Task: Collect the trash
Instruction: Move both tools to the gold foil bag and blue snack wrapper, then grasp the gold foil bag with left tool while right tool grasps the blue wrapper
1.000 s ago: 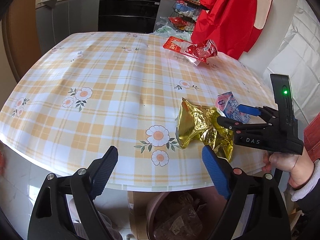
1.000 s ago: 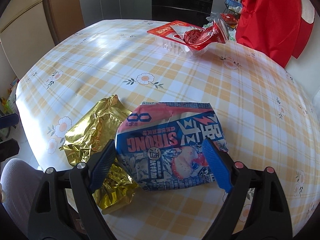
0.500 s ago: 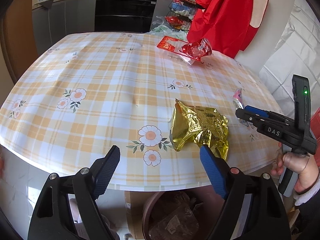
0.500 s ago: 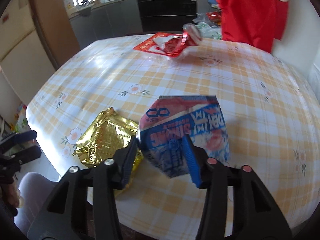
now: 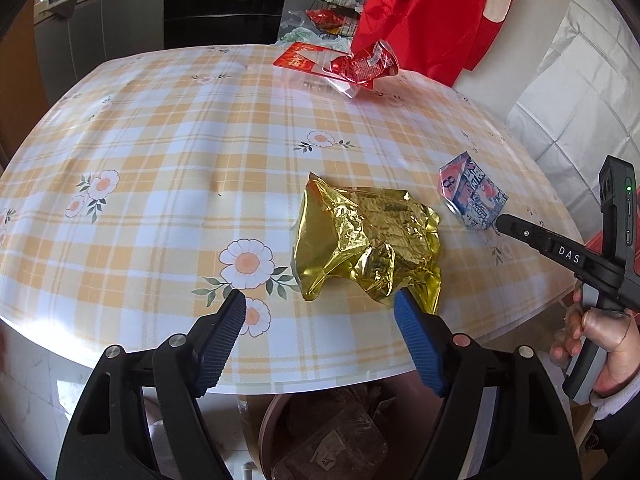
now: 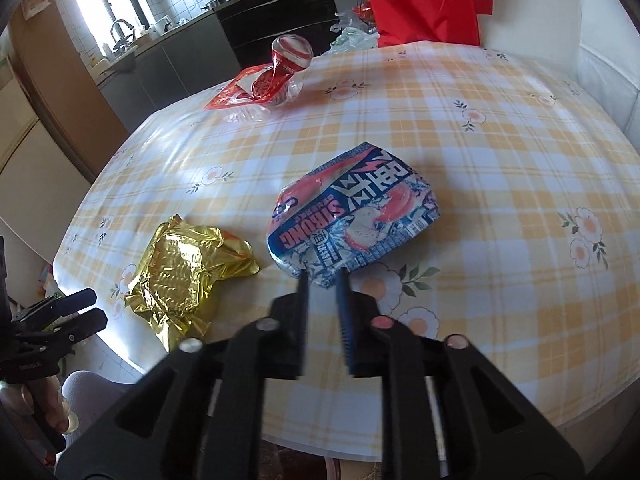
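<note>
A crumpled gold foil wrapper (image 5: 368, 240) (image 6: 180, 272) lies near the front edge of the checked table (image 5: 160, 140). My left gripper (image 5: 318, 300) (image 6: 96, 307) hovers just short of it, jaws wide but closing slowly, pads touching nothing. To the right, a blue-and-pink snack bag (image 5: 470, 196) (image 6: 352, 216) stands tilted with its near edge pinched in my right gripper (image 6: 323, 276) (image 5: 500, 222), whose jaws are narrow and still closing. A red wrapper on a clear tray (image 5: 360, 64) (image 6: 276, 76) rests at the far side.
A brown bin (image 5: 328, 440) holding scraps sits on the floor under the table's front edge. A red garment (image 5: 432, 12) hangs behind the table, next to a white padded seat (image 5: 568, 92). Kitchen cabinets (image 5: 120, 12) line the back.
The right gripper's jaws closed on the snack bag and drew it to the right, away from the gold wrapper, tilting it. The left gripper moved nearer the gold wrapper.
</note>
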`<state>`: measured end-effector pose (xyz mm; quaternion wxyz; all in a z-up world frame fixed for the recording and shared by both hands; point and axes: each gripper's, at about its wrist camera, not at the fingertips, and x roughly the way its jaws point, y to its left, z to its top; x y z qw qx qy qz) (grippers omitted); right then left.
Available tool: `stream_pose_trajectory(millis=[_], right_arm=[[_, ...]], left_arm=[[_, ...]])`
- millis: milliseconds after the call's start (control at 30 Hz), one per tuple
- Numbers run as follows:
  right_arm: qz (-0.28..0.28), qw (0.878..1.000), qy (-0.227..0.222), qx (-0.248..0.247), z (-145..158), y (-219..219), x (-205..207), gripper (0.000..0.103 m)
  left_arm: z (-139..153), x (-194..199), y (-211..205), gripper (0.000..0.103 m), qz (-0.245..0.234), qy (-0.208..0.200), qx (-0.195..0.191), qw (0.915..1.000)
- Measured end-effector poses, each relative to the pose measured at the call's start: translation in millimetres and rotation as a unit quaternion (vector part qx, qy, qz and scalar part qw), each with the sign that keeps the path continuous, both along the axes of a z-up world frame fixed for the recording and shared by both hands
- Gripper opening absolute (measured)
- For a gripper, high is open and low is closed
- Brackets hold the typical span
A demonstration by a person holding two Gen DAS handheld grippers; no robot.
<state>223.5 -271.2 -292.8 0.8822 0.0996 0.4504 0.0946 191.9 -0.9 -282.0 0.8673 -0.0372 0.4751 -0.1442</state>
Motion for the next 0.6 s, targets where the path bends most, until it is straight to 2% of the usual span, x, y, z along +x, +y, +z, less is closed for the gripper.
stream_pose_trajectory(millis=[100,267,467,600], right_arm=[[0.003,1.000,-0.005,-0.002,0.4,-0.4,1.1,0.029],[0.007,1.000,-0.005,-0.004,-3.6,-0.7,1.9,0.041],[0.001,1.000,-0.008,-0.010,-5.6,-9.2,3.2,0.056],[-0.011,1.000,-0.005,-0.014,-8.1,-20.6,7.7,0.062]], left_arm=[[-4.4,3.4,-4.7,0.074,-0.005,0.010,-0.008,0.9999],[-6.8,12.9,-10.3,0.074,-0.002,0.012,-0.005,0.9999],[-15.4,42.9,-13.8,0.082,0.001,0.036,-0.030,0.9989],[-17.1,56.6,-25.2,0.085,-0.011,0.035,-0.025,0.9990]])
